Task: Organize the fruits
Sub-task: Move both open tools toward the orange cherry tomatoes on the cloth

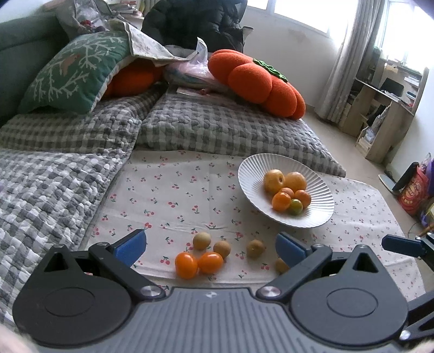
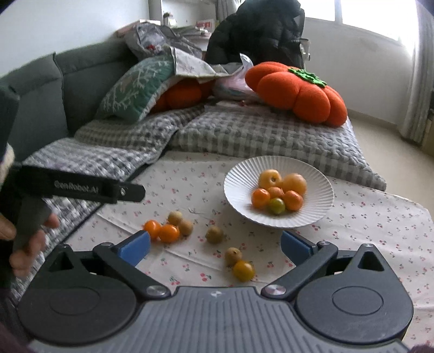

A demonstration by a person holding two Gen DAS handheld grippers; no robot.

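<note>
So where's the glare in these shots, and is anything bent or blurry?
Left wrist view: the window is blown out and the floor edge curves. Right wrist view: the window glares too, the sofa bows, and the plate stays sharp.

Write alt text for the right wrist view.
The open right gripper hovers over a cherry-print cloth strewn with small loose fruits, behind them a white ribbed plate holding six more. The left gripper's tip pokes in at left.
</note>
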